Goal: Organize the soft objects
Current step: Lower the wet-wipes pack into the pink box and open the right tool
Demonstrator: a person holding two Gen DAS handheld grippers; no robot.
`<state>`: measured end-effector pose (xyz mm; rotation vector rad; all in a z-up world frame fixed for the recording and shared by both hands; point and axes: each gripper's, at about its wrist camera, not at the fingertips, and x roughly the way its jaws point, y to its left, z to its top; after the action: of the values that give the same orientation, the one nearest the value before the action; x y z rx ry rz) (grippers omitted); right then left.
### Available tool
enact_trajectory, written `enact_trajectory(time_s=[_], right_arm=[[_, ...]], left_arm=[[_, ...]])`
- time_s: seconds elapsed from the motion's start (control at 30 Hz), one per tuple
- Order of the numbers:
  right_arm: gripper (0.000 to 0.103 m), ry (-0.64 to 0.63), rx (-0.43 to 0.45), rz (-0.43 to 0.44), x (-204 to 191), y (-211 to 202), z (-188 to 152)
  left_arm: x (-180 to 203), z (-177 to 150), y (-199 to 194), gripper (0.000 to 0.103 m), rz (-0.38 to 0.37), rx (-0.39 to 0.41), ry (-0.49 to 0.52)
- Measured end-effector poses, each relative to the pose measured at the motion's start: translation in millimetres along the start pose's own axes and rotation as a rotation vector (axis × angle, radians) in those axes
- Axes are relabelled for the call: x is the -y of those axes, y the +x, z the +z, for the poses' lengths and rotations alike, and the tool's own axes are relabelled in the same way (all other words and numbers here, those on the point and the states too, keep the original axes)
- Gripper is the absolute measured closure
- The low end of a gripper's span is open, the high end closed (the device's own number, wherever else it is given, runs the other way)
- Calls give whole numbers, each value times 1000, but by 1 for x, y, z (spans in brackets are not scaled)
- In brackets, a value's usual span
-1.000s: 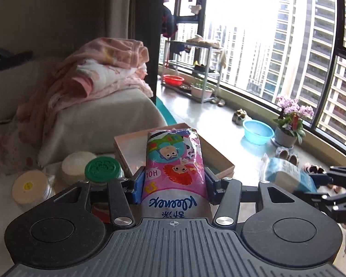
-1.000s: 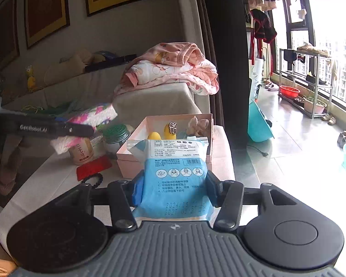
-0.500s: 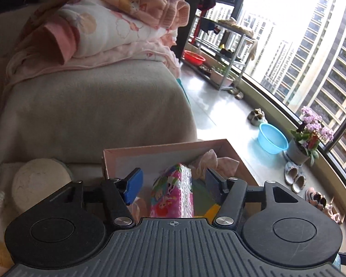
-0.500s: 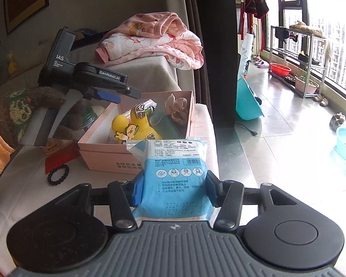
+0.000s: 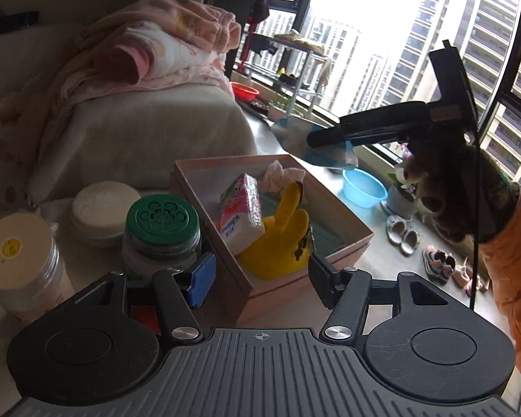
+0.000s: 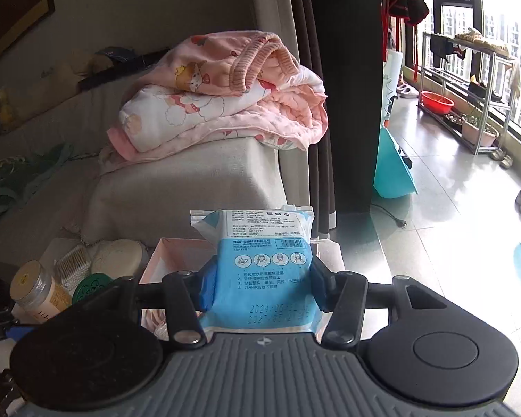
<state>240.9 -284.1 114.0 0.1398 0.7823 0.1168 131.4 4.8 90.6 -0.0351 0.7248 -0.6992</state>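
Your right gripper [image 6: 258,286] has its jaws pressed on both sides of a blue-and-white face mask pack [image 6: 260,271], its printed back facing the camera, with a barcode, four small pictograms and a stamped date; in the left wrist view that same pack [image 5: 316,142] hangs above the far corner of the pink cardboard box [image 5: 208,208]. Your left gripper [image 5: 258,278] stands about half open with nothing between its fingers, just in front of the box's near corner. Inside the box a pink cartoon-printed Kleenex tissue pack [image 5: 241,210] leans tilted against a yellow plush toy [image 5: 281,239], with a pale crumpled cloth [image 5: 283,175] behind them at the far wall. Left of the box stand a green-lidded jar [image 5: 163,222], a jar with a cream lid [image 5: 17,250] and a round white container [image 5: 104,205]. From the right wrist view the mask pack hides most of the box's interior. The gloved hand [image 5: 462,191] holding your right gripper is dark against the window.
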Motion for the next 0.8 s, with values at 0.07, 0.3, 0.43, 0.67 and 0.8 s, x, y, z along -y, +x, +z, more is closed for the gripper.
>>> enact_trajectory(time_s=[0.07, 0.3, 0.43, 0.67, 0.8], right_arm=[[51, 47, -87, 10, -5, 32, -3], [49, 119, -262, 0, -16, 68, -14], [42, 104, -265, -81, -16, 46, -9], [29, -30, -118, -68, -67, -36, 23], [29, -98, -20, 16, -132, -61, 62]], left_arm=[[-2, -20, -8, 39, 8, -32, 13], [-25, -76, -21, 39, 11, -124, -2], [-43, -93, -32, 39, 9, -99, -38], [-81, -80, -75, 39, 56, 36, -94], [-122, -45, -105, 39, 162, 162, -171]])
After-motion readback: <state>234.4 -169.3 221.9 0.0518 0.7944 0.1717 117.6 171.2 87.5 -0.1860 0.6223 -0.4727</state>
